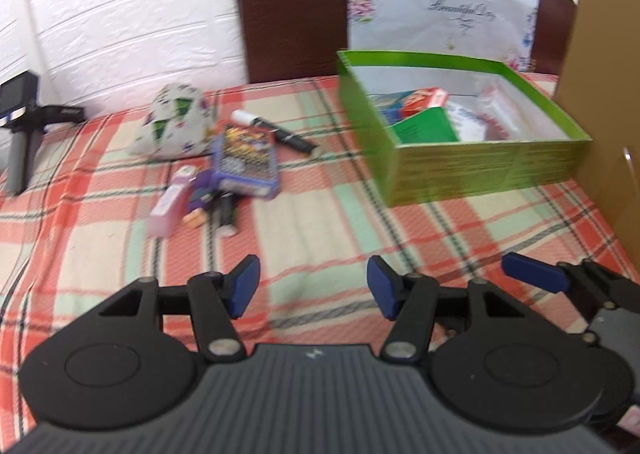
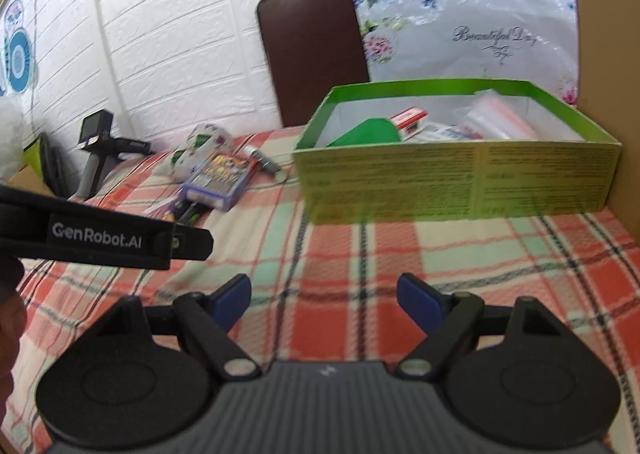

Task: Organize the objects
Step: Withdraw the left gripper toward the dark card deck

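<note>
Both tools: your left tool (image 1: 312, 286) and right tool (image 2: 323, 300) stand wide, empty | 11 o'clock on plaid worktop (image 1: 328, 222): card box (image 1: 245, 162), light, stiff; take it across the long edges | 1 o'clock: green box (image 1: 472, 170), partly filled

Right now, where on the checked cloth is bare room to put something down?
Free: the wide checked cloth between both open grippers, left gripper and right gripper, and the green box. Crowded: the far left, around the purple card box, marker and patterned pouch.
</note>
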Demonstrator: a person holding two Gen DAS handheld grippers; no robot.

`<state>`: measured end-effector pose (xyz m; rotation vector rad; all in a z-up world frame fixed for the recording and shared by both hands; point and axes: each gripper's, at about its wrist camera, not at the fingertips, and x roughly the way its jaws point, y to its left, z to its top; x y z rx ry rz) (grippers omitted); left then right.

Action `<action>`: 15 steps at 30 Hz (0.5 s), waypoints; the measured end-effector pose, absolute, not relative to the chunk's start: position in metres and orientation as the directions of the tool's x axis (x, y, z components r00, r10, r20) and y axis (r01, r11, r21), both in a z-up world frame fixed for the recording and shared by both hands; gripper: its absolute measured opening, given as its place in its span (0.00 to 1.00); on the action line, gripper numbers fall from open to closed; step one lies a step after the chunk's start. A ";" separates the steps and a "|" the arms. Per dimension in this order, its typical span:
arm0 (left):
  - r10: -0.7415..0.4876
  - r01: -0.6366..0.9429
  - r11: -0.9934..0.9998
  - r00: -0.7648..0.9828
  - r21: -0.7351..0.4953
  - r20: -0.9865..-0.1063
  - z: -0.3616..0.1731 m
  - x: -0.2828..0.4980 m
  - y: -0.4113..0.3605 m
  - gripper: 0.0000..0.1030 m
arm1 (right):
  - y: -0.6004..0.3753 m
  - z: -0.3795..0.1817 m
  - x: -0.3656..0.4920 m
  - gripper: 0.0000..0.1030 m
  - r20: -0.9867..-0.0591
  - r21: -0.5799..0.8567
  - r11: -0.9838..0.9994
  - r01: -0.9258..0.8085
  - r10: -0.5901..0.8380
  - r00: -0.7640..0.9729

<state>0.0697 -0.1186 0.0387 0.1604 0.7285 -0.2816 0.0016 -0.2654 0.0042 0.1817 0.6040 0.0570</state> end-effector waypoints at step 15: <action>-0.068 0.149 0.986 0.754 0.070 -0.653 0.017 0.083 -0.035 0.61 | -0.205 0.002 0.019 0.60 -0.624 0.122 0.982 -0.143 0.188 0.758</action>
